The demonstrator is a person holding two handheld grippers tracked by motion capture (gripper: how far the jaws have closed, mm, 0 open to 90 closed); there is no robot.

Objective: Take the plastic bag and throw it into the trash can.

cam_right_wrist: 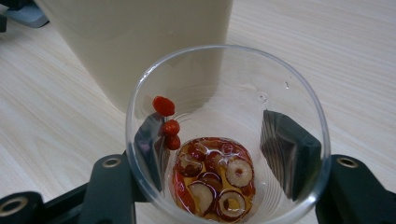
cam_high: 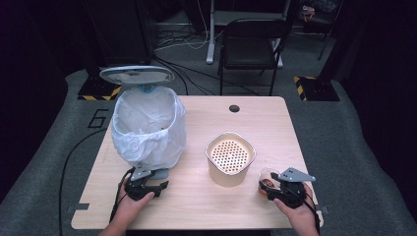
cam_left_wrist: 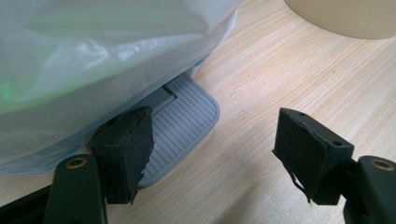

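Pale wooden table (cam_high: 196, 196) carried a lined bin (cam_high: 147, 128). Left gripper (cam_left_wrist: 212, 154) stood wide open, one jaw resting on the bin's pedal (cam_left_wrist: 184, 121). Right gripper (cam_right_wrist: 219, 154), half open, clamped a glass (cam_right_wrist: 224, 140) of fruit slices beside a cream strainer pot (cam_high: 230, 158).

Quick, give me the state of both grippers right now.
Left gripper: open, one pad on the bin's pedal.
Right gripper: shut on the glass cup of fruit tea.

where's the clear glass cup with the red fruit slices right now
In the high view the clear glass cup of red fruit slices sits near the table's front right, between the right gripper's jaws, just right of the cream perforated-top container.
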